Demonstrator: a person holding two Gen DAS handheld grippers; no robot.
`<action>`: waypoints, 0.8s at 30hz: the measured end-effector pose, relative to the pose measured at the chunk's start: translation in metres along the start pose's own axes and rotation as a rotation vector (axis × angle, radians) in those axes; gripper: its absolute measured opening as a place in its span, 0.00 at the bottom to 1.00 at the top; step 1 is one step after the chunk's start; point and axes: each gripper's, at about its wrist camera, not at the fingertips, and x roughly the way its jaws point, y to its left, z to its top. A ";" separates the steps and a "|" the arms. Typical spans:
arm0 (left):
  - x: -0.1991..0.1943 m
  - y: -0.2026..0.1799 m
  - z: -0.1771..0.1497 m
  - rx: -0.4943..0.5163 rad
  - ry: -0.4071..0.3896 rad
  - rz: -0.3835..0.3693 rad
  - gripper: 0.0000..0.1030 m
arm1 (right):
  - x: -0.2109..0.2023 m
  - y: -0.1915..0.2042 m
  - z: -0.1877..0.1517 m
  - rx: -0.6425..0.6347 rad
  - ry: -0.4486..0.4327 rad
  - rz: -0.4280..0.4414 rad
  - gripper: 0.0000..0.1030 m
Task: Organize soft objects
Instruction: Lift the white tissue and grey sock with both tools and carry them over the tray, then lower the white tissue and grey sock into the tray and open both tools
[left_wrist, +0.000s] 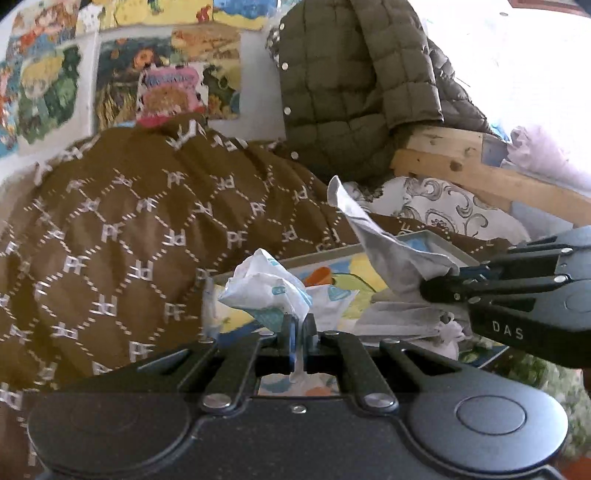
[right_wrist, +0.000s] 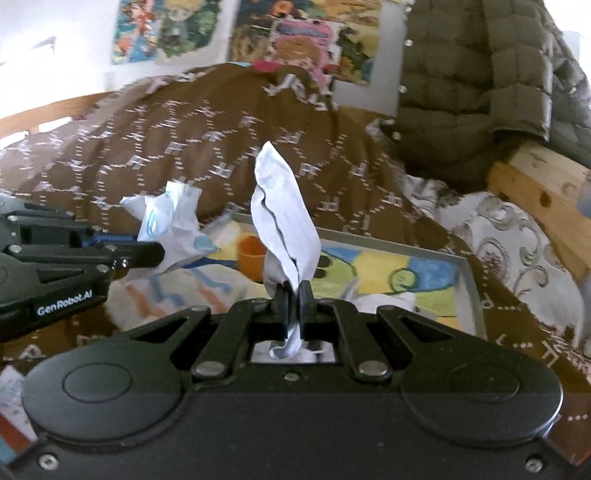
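Two grippers are seen: the left gripper (left_wrist: 300, 326) and the right gripper (right_wrist: 294, 295). Two soft white cloth items are counted in the air: a patterned cloth (left_wrist: 266, 284) and a plain sock (right_wrist: 282, 225). One framed picture (right_wrist: 388, 266) is counted, with one orange cup (right_wrist: 252, 254) on it. One brown quilt (left_wrist: 122, 221), one green padded jacket (left_wrist: 351, 85) and one white patterned pillow (left_wrist: 443, 210) are counted.

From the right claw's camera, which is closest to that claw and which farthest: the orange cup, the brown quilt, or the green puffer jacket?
1. Orange cup, just ahead of the right claw, slightly left, on the colourful tray.
2. Brown quilt, heaped behind the tray.
3. Green puffer jacket, hanging at the back right.
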 end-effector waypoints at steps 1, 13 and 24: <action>0.005 -0.002 0.000 -0.010 0.007 -0.015 0.03 | 0.002 -0.004 0.001 -0.004 0.001 -0.024 0.01; 0.028 -0.017 -0.013 -0.007 0.127 -0.055 0.09 | 0.027 -0.011 -0.017 -0.015 0.061 -0.077 0.08; 0.006 -0.010 -0.014 -0.039 0.120 -0.019 0.28 | -0.007 -0.004 -0.031 0.005 0.051 -0.069 0.30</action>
